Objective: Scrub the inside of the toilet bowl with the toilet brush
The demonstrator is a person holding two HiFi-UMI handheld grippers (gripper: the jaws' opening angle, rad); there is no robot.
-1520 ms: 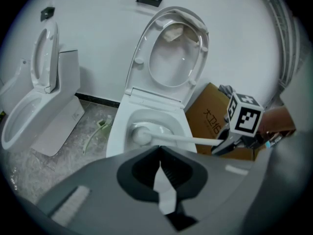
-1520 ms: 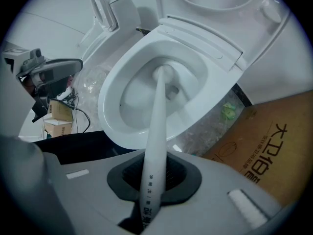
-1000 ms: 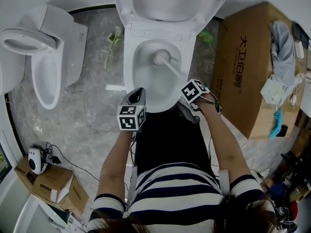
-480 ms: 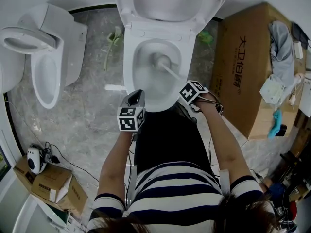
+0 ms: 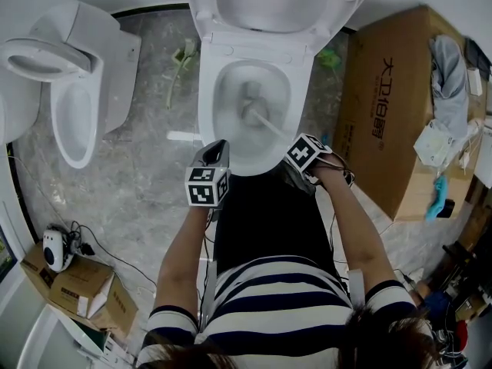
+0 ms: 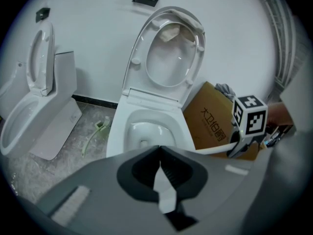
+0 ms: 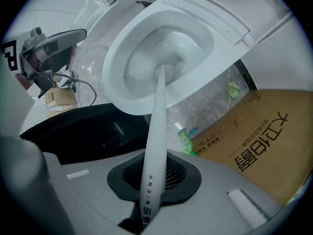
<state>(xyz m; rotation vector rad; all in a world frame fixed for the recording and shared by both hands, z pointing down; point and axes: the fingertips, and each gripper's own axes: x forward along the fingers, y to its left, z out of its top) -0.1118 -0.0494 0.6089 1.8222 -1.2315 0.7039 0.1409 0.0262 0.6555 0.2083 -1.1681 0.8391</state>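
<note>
The white toilet bowl (image 5: 286,75) stands open in front of me with its lid up. The toilet brush (image 5: 252,112) has its head down in the bowl near the drain, and its white handle (image 7: 156,131) slants back to the bowl's front right rim. My right gripper (image 5: 292,149) is shut on that handle, which runs between its jaws (image 7: 152,175). My left gripper (image 5: 217,147) hovers at the bowl's front left rim, shut with nothing in it (image 6: 160,153). The left gripper view looks over the bowl (image 6: 146,126) and shows the right gripper's marker cube (image 6: 250,115).
A second white toilet (image 5: 73,91) stands to the left. A large cardboard box (image 5: 392,98) with cloths on it sits tight on the right. A green brush (image 5: 178,71) lies on the marble floor, and a green bottle (image 7: 185,140) lies beside the bowl. A small carton (image 5: 84,294) and cables are at lower left.
The brush head has slid from the far middle of the bowl back toward me, and the right gripper has drawn back slightly with it. The left gripper has stayed put.
</note>
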